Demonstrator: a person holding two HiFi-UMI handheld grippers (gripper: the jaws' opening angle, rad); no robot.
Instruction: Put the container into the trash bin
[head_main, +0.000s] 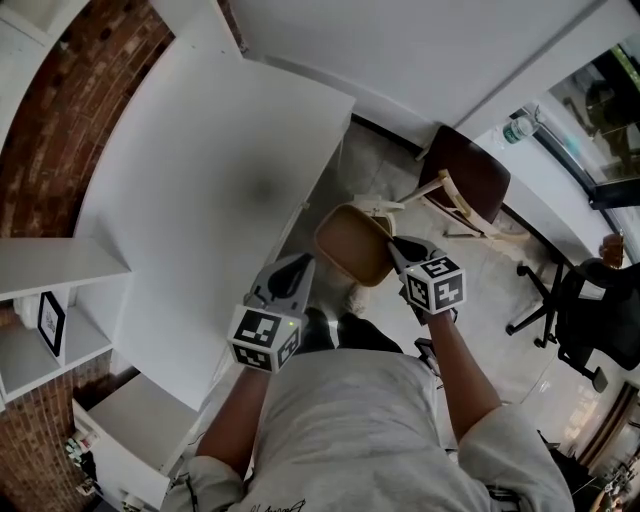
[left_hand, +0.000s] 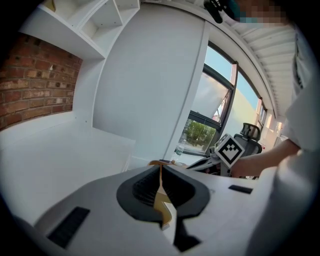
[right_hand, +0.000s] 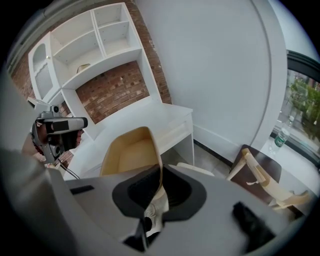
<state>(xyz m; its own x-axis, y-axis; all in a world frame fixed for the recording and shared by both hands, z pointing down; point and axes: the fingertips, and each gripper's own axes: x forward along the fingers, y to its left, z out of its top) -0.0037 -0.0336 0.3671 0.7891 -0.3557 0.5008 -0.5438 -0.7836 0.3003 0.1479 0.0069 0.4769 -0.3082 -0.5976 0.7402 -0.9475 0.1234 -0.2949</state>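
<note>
Container (head_main: 352, 243) is held in the air just off the desk's (head_main: 200, 200) edge. Left gripper (head_main: 300, 268) and right gripper (head_main: 400, 252) are each clamped on its rim. The left gripper view shows only a sliver of its wall.

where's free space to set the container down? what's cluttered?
White desk left of the container, bordered by brick wall and shelves, is bare throughout. Crowded: floor to the right, with wooden chair and office chair.
</note>
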